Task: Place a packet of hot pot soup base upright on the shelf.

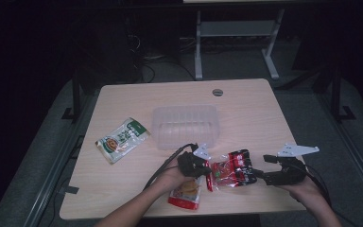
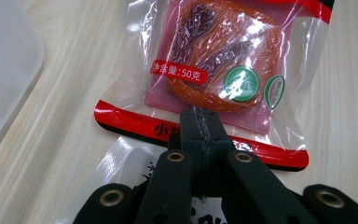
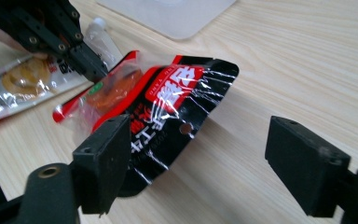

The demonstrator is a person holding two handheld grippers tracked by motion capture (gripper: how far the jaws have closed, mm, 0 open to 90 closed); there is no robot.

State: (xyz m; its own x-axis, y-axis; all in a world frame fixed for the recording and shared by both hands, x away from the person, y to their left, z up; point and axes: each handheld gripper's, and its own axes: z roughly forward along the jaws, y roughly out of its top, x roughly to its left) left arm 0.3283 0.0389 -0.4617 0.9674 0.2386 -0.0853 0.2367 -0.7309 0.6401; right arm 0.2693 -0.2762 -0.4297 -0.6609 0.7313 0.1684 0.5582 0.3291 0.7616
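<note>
A red and black snack packet [image 1: 231,169] [image 2: 214,70] [image 3: 168,107] lies on the table between my two grippers. My left gripper [image 1: 207,168] [image 2: 198,122] is shut, and its tips rest on the packet's red sealed edge; nothing shows between the jaws. It also appears in the right gripper view, as the left gripper [image 3: 93,70] touching that same end. My right gripper [image 1: 261,173] [image 3: 204,161] is open at the packet's black end, which sits slightly raised, with one jaw in front of it. A second red packet [image 1: 186,193] [image 3: 23,84] [image 2: 126,163] lies under the left hand.
A clear plastic container [image 1: 184,125] [image 2: 4,70] [image 3: 168,14] stands mid-table, just beyond the grippers. A green and white packet [image 1: 122,140] lies to the left. The front table edge [image 1: 170,215] is close to the second packet. White desk legs [image 1: 269,56] stand beyond the table.
</note>
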